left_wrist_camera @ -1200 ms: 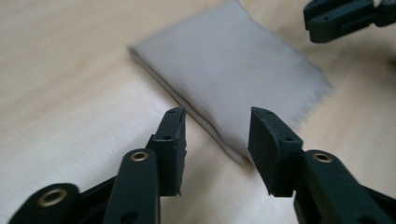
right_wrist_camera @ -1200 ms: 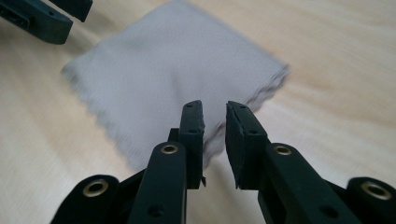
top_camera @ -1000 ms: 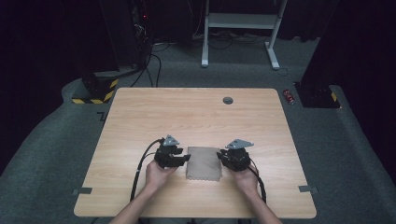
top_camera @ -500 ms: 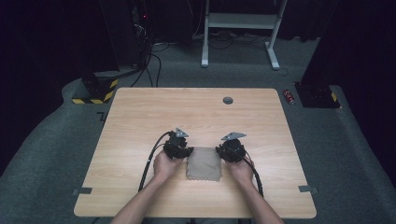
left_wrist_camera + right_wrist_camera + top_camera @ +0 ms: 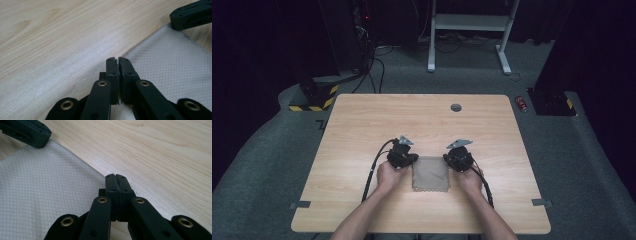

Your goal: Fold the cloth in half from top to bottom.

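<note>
A grey, fine-checked cloth (image 5: 431, 174) lies flat on the wooden table (image 5: 362, 125) near the front edge, between a person's two hands. My left gripper (image 5: 412, 159) is at its far left corner and my right gripper (image 5: 448, 159) at its far right corner. In the left gripper view the jaws of the left gripper (image 5: 117, 60) are pressed together on the tip of the cloth (image 5: 170, 62). The right gripper (image 5: 116, 176) is likewise shut on the corner of the cloth (image 5: 45, 185). Each view shows the other gripper's tip at the opposite corner.
A round cable hole (image 5: 456, 107) sits near the table's far edge. Bare wood stretches beyond the cloth. Small tape pieces (image 5: 300, 204) mark the front corners. A red can (image 5: 522, 103) lies on the floor at the far right, with stands and cables behind.
Both grippers have slid a little away from the person, from beside the cloth's sides up to its far corners. The cloth stays in place.
</note>
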Motion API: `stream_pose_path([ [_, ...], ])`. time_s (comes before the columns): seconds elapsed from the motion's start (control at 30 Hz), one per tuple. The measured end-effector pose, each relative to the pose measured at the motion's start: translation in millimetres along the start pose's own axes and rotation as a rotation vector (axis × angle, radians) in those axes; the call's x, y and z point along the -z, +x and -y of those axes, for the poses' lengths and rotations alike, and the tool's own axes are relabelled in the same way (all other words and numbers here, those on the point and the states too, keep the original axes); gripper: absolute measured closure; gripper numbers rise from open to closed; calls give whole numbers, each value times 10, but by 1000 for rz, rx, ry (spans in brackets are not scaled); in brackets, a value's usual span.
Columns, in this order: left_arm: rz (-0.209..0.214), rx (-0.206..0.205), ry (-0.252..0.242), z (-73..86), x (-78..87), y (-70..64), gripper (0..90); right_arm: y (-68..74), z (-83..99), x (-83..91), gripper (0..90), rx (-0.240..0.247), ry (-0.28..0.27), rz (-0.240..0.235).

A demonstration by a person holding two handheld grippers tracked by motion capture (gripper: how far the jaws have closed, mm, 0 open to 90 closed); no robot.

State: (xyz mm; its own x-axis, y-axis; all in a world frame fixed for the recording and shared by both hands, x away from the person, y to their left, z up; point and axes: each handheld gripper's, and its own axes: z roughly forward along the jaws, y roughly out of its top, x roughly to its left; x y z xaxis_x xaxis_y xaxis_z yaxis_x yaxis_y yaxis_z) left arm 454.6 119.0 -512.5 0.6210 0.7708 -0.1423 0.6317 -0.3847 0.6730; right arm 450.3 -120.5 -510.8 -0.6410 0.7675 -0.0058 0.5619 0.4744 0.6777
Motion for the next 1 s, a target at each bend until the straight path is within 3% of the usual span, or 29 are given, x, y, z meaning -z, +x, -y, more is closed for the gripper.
stream_pose_path([
  [0.2,-11,10,-15,-83,-32,43,870,-41,-42,-29,897,-13,-5,17],
  [0.33,-7,47,-18,-67,-69,88,870,-62,-104,-56,896,-24,-3,30],
  [0.53,-18,48,-22,-66,-53,96,849,-84,-118,-123,847,-37,-5,40],
  [0.63,12,70,-31,-68,4,121,760,-105,-106,-78,766,-71,-24,23],
  [0.77,-6,38,-36,-56,126,100,646,-149,-52,52,722,-108,-63,2],
  [1.0,-12,50,-85,47,319,78,540,-213,137,216,666,-124,-78,-3],
])
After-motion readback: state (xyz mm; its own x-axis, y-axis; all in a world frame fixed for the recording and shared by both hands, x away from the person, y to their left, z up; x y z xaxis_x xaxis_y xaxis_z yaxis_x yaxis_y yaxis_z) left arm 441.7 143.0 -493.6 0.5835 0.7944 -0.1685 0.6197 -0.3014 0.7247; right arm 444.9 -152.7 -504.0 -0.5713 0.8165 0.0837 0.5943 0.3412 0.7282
